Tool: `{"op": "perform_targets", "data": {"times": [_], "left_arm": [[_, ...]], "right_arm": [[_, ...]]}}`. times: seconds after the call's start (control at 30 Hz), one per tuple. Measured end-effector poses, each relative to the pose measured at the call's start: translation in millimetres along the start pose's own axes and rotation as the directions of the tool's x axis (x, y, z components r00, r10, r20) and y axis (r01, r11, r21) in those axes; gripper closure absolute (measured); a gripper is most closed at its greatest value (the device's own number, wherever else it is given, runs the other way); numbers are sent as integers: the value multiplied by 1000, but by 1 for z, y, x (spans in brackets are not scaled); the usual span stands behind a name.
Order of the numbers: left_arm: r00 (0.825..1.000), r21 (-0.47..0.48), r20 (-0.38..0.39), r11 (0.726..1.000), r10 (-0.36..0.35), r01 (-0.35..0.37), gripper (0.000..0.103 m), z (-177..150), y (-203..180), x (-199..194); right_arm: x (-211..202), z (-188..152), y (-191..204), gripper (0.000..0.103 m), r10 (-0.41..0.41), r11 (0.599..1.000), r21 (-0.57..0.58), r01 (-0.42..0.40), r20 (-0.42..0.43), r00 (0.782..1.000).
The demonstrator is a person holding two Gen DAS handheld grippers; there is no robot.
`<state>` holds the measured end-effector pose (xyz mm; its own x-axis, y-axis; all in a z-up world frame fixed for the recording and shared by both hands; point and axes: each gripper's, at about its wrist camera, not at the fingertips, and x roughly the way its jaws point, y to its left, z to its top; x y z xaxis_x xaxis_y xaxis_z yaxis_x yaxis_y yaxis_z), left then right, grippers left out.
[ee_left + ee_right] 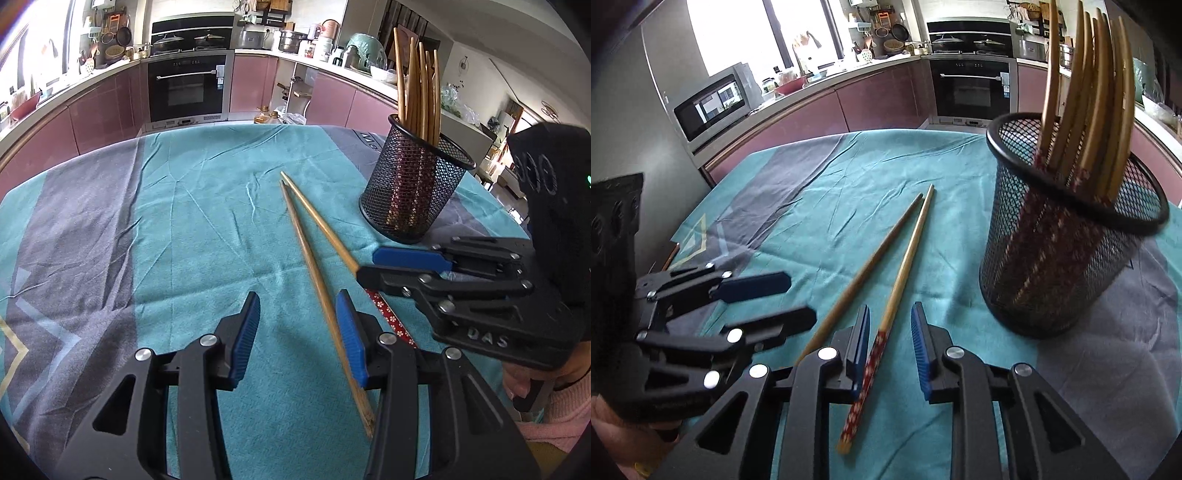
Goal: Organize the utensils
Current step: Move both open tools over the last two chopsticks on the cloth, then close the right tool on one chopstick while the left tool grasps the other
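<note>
Chopsticks (314, 236) flat mid-cloth, holder (413, 184) beside; each lies between unclamped pads of one hand-held gripper: left (299, 332), right (890, 343).

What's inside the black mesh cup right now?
The mesh cup holds a bundle of chopsticks, standing with tips up and red patterned ends down. How many there are, and the cup's bottom, can't be made out through the mesh.
</note>
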<state>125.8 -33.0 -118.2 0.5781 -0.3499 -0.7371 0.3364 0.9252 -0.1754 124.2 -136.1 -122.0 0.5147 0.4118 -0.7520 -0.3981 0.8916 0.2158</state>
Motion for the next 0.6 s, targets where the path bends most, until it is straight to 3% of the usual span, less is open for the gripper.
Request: {"op": "perform_targets", "data": {"times": [0.17, 0.3, 0.6], "left_arm": [[1000, 0, -3, 1000, 6, -6, 61, 1, 1, 1], [1000, 3, -8, 1000, 5, -5, 61, 3, 0, 6], [1000, 25, -28, 1000, 11, -10, 63, 11, -11, 21]], "right_arm": [[17, 12, -3, 82, -25, 1000, 5, 25, -8, 1000], [17, 11, -7, 95, -26, 999, 21, 26, 0, 1000], [-1, -9, -23, 97, -4, 997, 80, 4, 0, 1000]]}}
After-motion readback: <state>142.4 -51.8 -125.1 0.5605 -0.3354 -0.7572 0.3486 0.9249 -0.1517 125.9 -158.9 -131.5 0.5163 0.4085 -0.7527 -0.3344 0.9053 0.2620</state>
